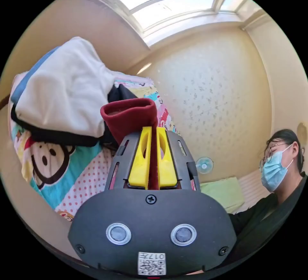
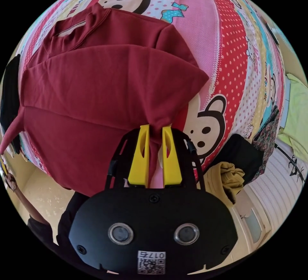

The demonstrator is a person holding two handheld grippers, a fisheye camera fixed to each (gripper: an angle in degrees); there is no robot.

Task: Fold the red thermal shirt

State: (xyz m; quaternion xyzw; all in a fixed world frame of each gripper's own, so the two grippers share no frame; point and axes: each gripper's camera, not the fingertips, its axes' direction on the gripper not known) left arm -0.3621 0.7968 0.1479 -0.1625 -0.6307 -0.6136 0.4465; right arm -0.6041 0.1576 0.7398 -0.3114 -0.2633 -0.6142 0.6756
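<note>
The red thermal shirt lies spread on a cartoon-monkey bedsheet, its collar toward the top left of the right gripper view and one part folded across the body. My right gripper is shut on a pinched corner of the shirt's edge, its yellow jaws close together with red cloth between them. In the left gripper view, my left gripper is shut on another piece of the red shirt, which bunches up above the yellow jaws and is lifted off the bed.
A pile of white, blue and black clothes rests on the bed behind the left gripper. A person in a mask sits at the right. A mustard garment, dark clothes and a green cloth lie near the bed's edge.
</note>
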